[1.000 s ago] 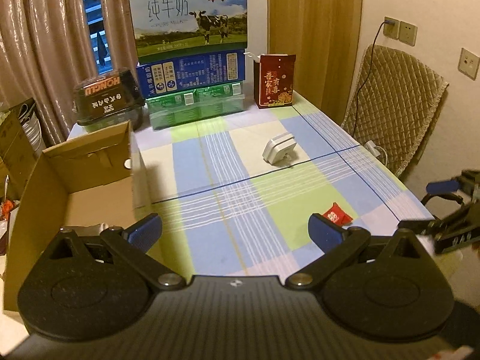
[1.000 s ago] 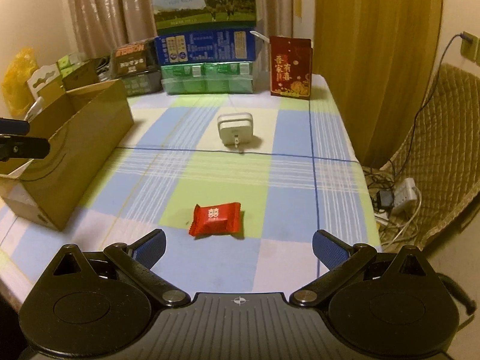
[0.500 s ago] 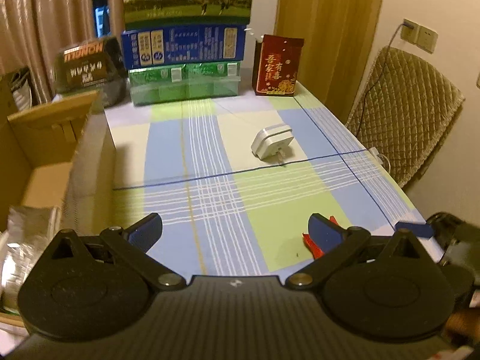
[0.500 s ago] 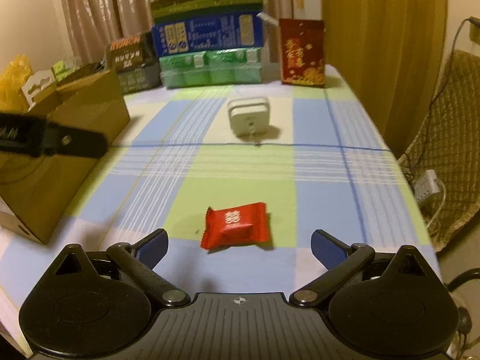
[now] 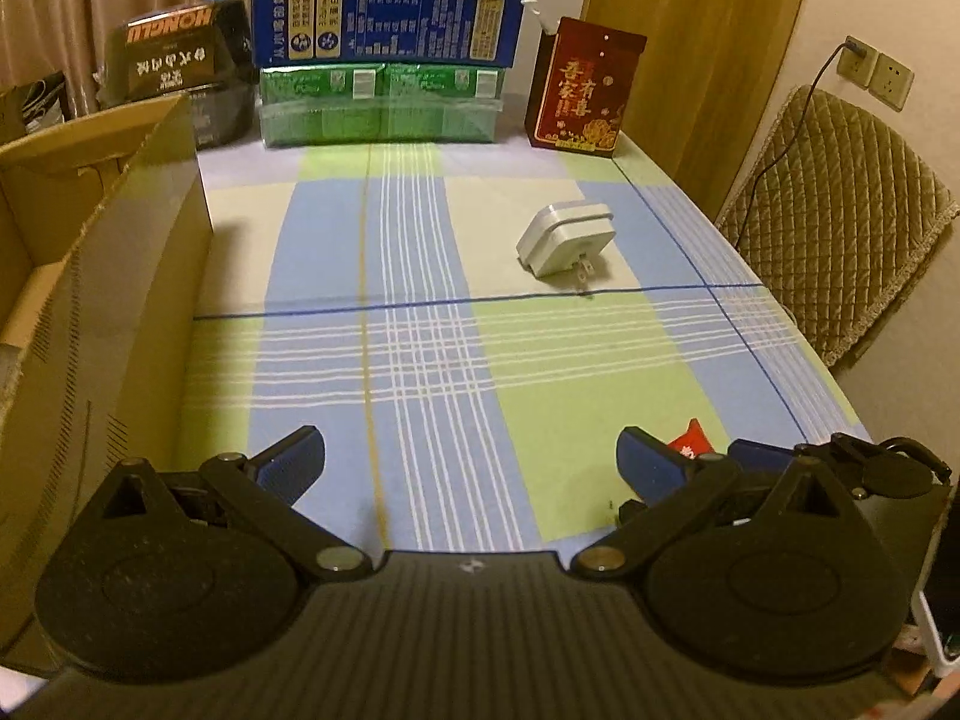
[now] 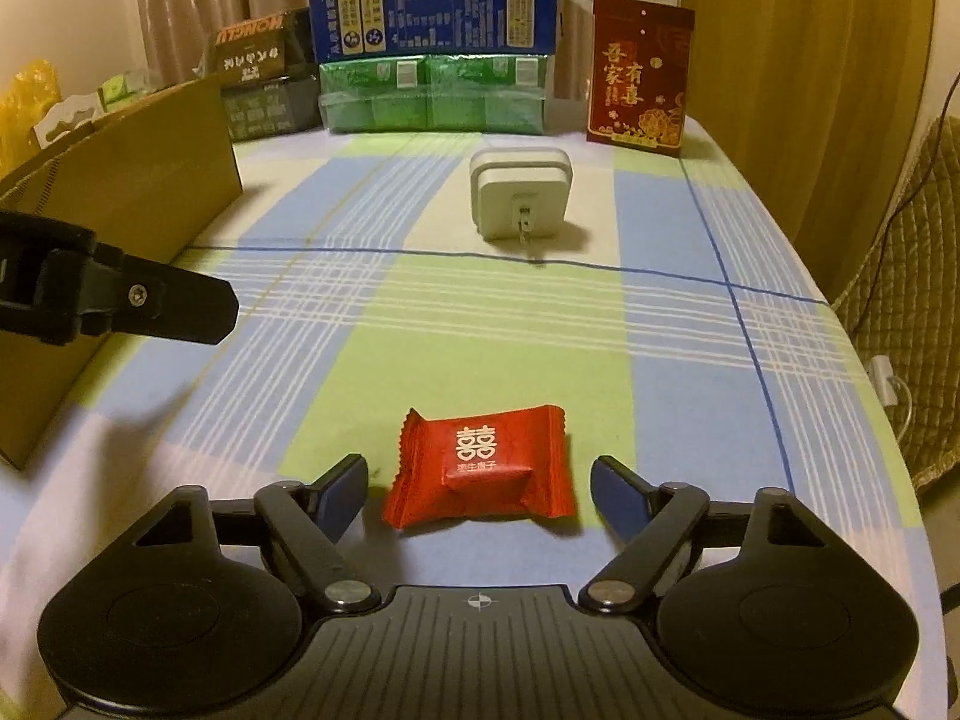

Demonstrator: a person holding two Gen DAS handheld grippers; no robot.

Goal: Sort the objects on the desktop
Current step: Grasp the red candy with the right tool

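Note:
A red wrapped candy lies flat on the checked tablecloth near the front edge. My right gripper is low over it with a pad on each side. Its jaws are closing, and small gaps still show between the pads and the wrapper. In the left wrist view only a corner of the candy shows behind a finger. My left gripper stands open over bare cloth, beside the open cardboard box. One of its fingers reaches into the right wrist view from the left. A white plug charger lies mid-table.
Stacked milk cartons, green packs, a black box and a red gift box line the table's far end. A quilted chair stands past the right edge. The cardboard box bounds the left side.
Both grippers have sunk toward the table and moved forward. The candy has come between the right jaws, which have narrowed. The left jaws stay wide.

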